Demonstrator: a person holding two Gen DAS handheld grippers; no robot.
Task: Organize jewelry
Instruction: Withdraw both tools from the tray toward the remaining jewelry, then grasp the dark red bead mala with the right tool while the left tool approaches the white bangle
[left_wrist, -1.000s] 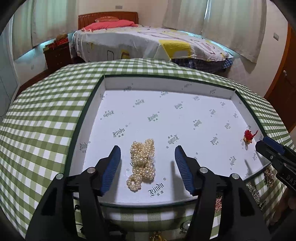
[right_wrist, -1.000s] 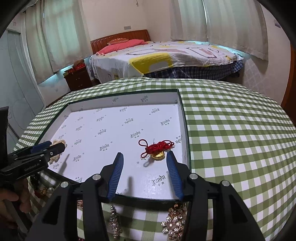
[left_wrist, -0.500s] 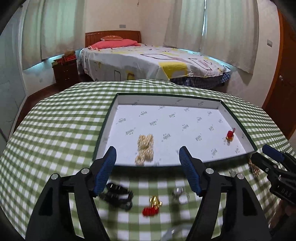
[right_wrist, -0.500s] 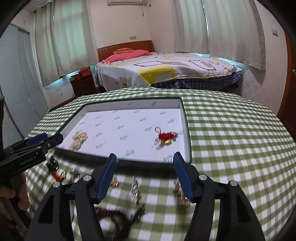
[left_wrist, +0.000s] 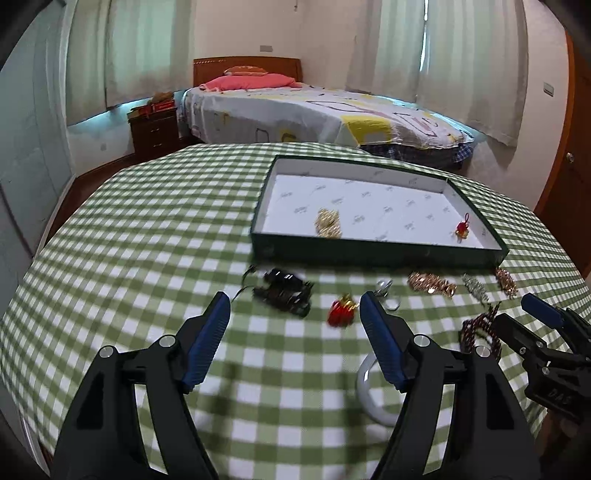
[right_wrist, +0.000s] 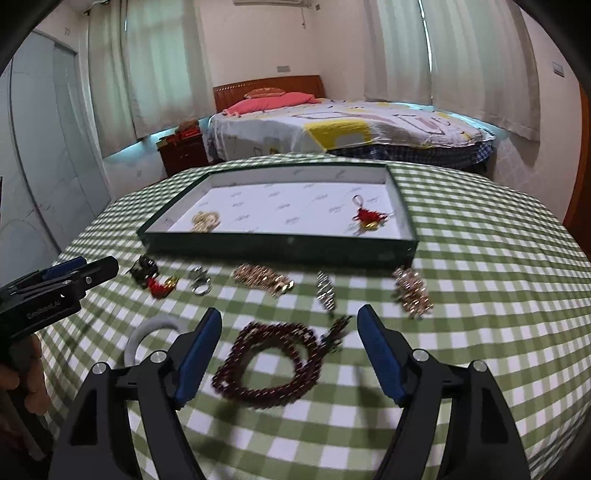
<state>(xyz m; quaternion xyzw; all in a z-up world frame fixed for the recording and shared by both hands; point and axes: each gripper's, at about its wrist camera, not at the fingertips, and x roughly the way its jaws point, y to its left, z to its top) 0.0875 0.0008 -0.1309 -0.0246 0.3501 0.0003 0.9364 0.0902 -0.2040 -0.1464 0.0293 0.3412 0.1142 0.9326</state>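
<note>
A dark green box with white lining (left_wrist: 373, 254) (right_wrist: 280, 245) holds a pearl strand (left_wrist: 328, 223) (right_wrist: 205, 220) and a red knotted charm (left_wrist: 462, 228) (right_wrist: 369, 216). In front of it on the checked cloth lie a black piece (left_wrist: 284, 290), a red and gold charm (left_wrist: 341, 310), a silver ring (right_wrist: 200, 283), a gold bracelet (right_wrist: 263, 278), a white bangle (left_wrist: 373, 391) and a dark red bead string (right_wrist: 273, 363). My left gripper (left_wrist: 294, 325) is open and empty above the black piece. My right gripper (right_wrist: 290, 341) is open and empty above the bead string.
A silver piece (right_wrist: 325, 291) and a gold cluster (right_wrist: 412, 291) lie right of the bracelet. The round table's edge curves close on both sides. A bed (left_wrist: 314, 110) and a nightstand (left_wrist: 155, 129) stand behind the table.
Both grippers have pulled back and up from the box, open and empty, so the loose jewelry in front of the box has come into view. The pearls and red charm stay in the box.
</note>
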